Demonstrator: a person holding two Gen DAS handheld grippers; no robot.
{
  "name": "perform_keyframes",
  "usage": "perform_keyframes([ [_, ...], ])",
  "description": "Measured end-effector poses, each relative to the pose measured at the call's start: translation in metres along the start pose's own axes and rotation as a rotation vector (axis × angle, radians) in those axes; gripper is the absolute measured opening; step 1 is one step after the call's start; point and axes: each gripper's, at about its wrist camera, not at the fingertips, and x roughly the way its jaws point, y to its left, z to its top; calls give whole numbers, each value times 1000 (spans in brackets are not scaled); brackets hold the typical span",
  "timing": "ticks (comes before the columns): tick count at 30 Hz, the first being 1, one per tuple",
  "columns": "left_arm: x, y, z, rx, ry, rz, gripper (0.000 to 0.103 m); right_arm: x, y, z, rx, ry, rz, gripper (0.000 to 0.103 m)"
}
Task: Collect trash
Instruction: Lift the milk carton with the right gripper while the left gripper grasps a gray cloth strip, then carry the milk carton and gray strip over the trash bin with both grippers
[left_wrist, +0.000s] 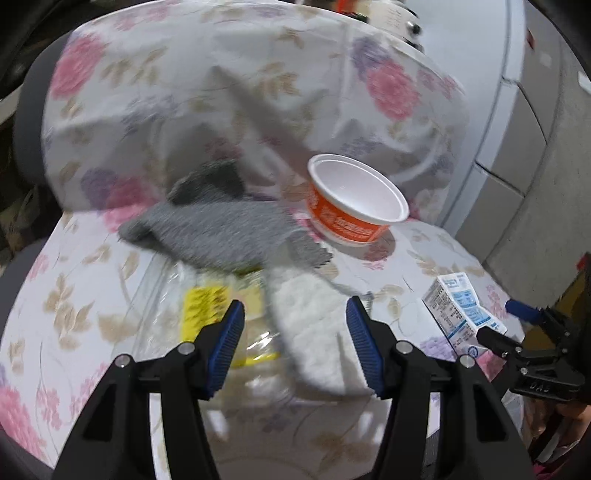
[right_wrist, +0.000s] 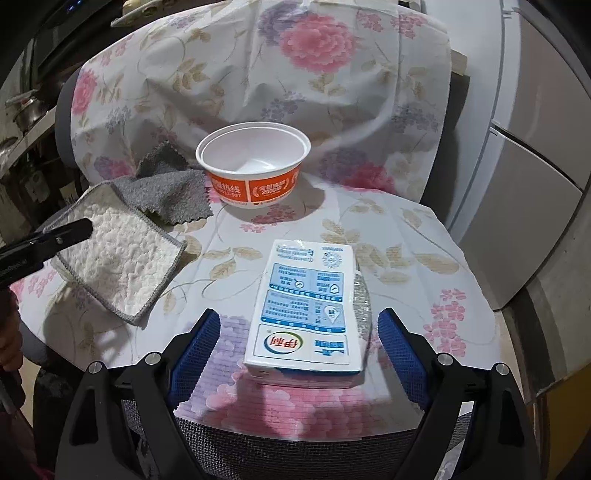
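A flattened white and blue milk carton (right_wrist: 308, 306) lies on the flowered cloth over a chair seat, between the open jaws of my right gripper (right_wrist: 299, 350). It also shows in the left wrist view (left_wrist: 460, 308). An empty orange and white paper bowl (right_wrist: 255, 168) stands upright near the chair back; the left wrist view shows it too (left_wrist: 354, 199). My left gripper (left_wrist: 295, 349) is open over a white cloth (left_wrist: 314, 332) and a clear plastic wrapper with a yellow label (left_wrist: 218, 314). A grey cloth (left_wrist: 218, 229) lies beyond.
The flowered cloth (right_wrist: 388, 236) covers the chair seat and back. The white cloth (right_wrist: 118, 254) and grey cloth (right_wrist: 173, 195) lie left of the bowl. A white cabinet (right_wrist: 524, 166) stands at the right. My right gripper shows at the edge of the left wrist view (left_wrist: 517, 328).
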Motion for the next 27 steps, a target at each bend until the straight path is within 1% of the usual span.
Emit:
perform_keyframes([
  [1, 3, -5, 2, 19, 9, 7, 55, -1, -1, 0, 4, -3, 0, 87],
  [2, 10, -11, 4, 48, 29, 30, 49, -2, -3, 0, 9, -5, 2, 87],
  [3, 14, -16, 4, 69, 44, 50, 39, -2, -4, 1, 12, -5, 4, 87],
  [4, 19, -19, 5, 83, 62, 65, 33, -3, -6, 1, 15, -5, 6, 87],
  [5, 20, -20, 4, 85, 71, 66, 14, -4, -8, 1, 19, -8, 7, 87],
  [6, 18, -21, 4, 83, 71, 53, 2, -4, -10, 0, 21, -10, 6, 87],
  [8, 9, -23, 4, 80, 41, 37, 2, -4, -14, -1, 25, -9, 10, 87],
  [10, -7, -27, 7, 75, -1, 18, 2, 3, -17, -1, 30, 16, 13, 87],
  [12, -24, -28, 12, 47, -45, -12, 2, 11, -18, 1, 37, 35, 19, 87],
  [14, -40, -28, 17, 21, -89, -35, 2, 18, -19, 5, 58, 51, 36, 88],
  [17, -58, -29, 24, 3, -133, -51, 2, 32, -22, 16, 99, 89, 59, 88],
  [21, -65, -29, 22, -14, -149, -55, 2, 51, -19, 19, 91, 171, 45, 88],
  [22, -64, -28, 20, -17, -150, -51, 2, 53, -18, 17, 92, 179, 42, 88],
  [24, -58, -28, 14, -31, -135, -47, 2, 54, -19, 13, 103, 185, 34, 85],
  [25, -57, -28, 12, -37, -129, -50, 2, 51, -20, 11, 113, 176, 42, 81],
  [27, -52, -31, 4, -38, -116, -50, 2, 42, -22, 7, 121, 146, 47, 80],
])
